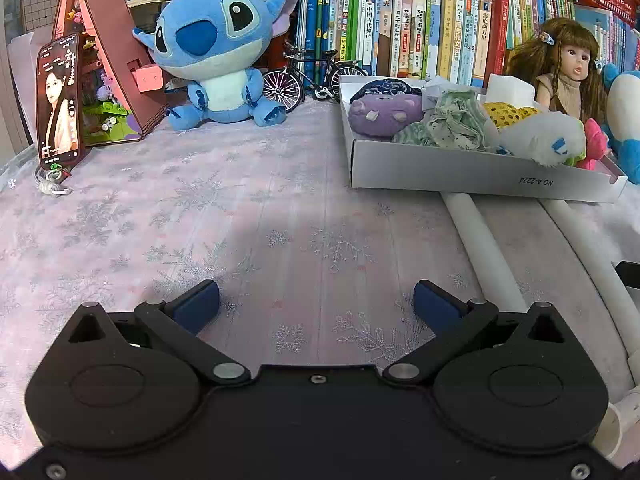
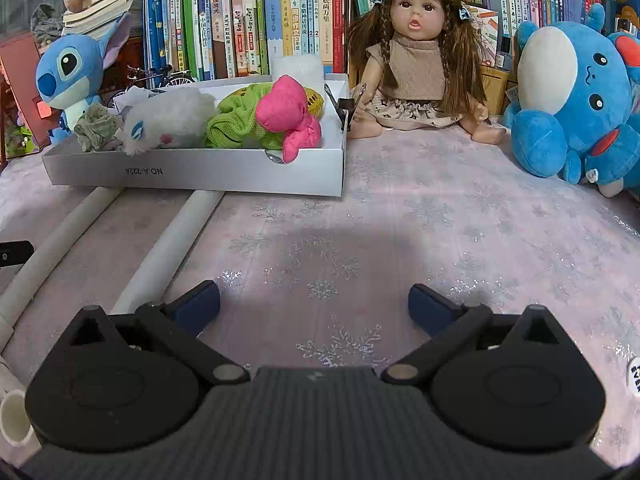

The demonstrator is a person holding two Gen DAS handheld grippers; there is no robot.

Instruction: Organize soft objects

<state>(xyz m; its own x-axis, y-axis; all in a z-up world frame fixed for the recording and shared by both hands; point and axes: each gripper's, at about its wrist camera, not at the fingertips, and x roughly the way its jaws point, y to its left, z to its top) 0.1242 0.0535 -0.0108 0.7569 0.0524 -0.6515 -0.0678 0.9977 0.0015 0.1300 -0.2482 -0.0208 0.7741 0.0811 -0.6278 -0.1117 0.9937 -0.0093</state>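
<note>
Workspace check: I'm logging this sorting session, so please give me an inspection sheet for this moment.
Surface: pink snowflake tablecloth, bare in front of both grippers.
Job's things: white box holds a purple plush, green cloth, white plush, green knit, pink plush.
Clutter: two white tubes under the box; phone.
Grippers: left gripper and right gripper open, empty.
Cables: nothing seen.
Surroundings: Stitch plush, doll, blue plush, bookshelf, miniature bicycle.

A shallow white box [image 2: 192, 170] sits left of centre, packed with soft things: a purple plush [image 1: 384, 114], crumpled green cloth [image 1: 452, 124], white fluffy toy [image 2: 172, 120], green knit piece [image 2: 236, 124] and pink plush [image 2: 290, 116] drooping over its front rim.
</note>
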